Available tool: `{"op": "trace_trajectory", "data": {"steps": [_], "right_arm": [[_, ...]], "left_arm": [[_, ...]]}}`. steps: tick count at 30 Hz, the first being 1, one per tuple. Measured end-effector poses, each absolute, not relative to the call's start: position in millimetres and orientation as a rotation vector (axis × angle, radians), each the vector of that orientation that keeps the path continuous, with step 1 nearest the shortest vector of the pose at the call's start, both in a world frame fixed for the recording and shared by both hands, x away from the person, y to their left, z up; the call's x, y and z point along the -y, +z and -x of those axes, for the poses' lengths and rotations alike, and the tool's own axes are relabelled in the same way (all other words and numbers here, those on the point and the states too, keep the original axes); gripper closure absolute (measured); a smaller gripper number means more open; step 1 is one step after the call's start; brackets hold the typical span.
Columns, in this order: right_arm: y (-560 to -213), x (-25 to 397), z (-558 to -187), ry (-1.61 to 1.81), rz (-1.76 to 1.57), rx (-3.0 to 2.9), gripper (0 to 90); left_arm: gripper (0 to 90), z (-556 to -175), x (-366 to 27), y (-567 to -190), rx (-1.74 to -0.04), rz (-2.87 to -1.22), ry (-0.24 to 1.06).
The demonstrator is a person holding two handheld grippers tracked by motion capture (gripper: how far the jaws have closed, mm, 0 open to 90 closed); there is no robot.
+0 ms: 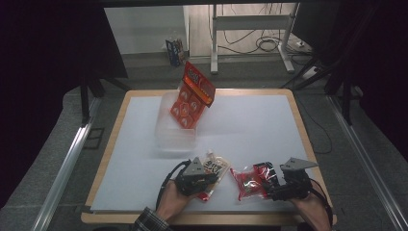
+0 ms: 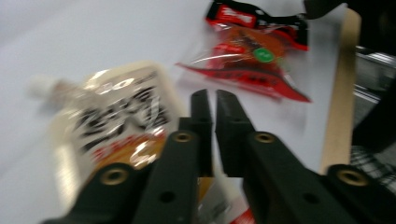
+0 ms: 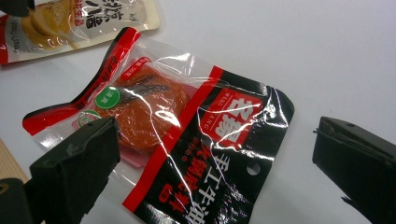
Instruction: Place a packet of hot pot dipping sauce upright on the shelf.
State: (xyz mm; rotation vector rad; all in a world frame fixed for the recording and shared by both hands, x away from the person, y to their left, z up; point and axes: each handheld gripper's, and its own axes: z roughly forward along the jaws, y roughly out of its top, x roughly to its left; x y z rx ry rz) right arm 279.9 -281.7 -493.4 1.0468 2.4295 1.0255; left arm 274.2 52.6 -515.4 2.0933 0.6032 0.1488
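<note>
- Right claw is gaping wide over the red-black snack pack, which is lying flat on the surface betw. its jaws; not gripped yet.
- Left claw is nearly clenched, empty, w/ the cream pouch just beside it.
- Clear bin far ahead is holding one orange pack; two packs are still waiting, I'd say.

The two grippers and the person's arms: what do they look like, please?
Both the left gripper and the right gripper are black, each topped by a grey three-cornered plate. Their fingers are black, flat and blunt, with brass-coloured fasteners at the base. A black cable trails from the left one. A plaid sleeve covers the left forearm.
</note>
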Motion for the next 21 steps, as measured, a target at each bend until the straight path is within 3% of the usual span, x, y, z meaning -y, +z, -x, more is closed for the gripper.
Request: {"op": "trace_trajectory", "data": {"steps": [3,21], "right_arm": [[-494,283,-279,1.022,-1.045,-2.430,0.3],[-494,293,-271,0.995,-1.070,-2.404,0.3]], "left_arm": [[89.8,-277,-37,-516,-0.568,-2.107,0.102],[89.3,-287,27,-522,-0.495,-2.187,0.130]]}}
